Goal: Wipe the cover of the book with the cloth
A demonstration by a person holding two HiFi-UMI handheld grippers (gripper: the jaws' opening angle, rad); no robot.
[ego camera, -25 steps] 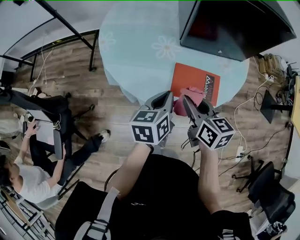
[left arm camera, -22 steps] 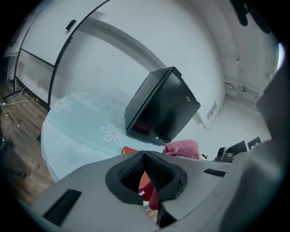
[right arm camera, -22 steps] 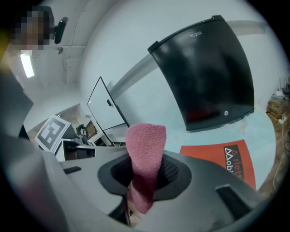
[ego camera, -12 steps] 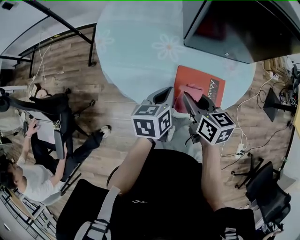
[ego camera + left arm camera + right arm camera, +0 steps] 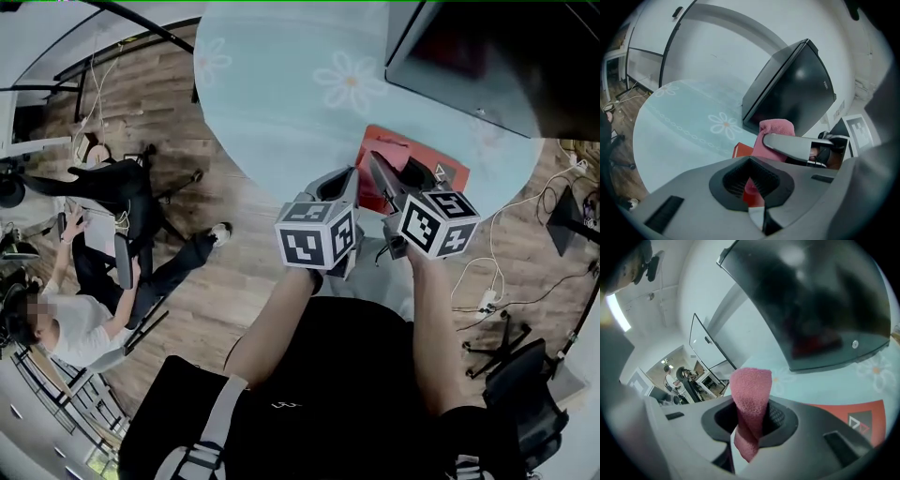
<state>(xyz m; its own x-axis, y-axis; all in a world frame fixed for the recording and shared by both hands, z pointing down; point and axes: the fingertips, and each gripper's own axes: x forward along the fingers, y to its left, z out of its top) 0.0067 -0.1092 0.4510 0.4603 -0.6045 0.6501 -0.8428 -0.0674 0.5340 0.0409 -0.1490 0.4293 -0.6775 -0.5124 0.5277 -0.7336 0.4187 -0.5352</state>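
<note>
1. Two grippers meet over the near edge of a round, pale blue tabletop (image 5: 272, 103); a person (image 5: 70, 323) sits at far left.
2. Left gripper (image 5: 345, 176) has its jaws drawn together with nothing between them, just beside its partner.
3. Right gripper (image 5: 373, 159) is clamped on a pink cloth (image 5: 750, 399), held above the book; contact cannot be told.
4. Red book (image 5: 452, 174) lies flat near the tabletop's edge, in front of a black box (image 5: 487, 47).

Fuzzy cloth (image 5: 750, 399), smooth glossy book (image 5: 862, 411)
</note>
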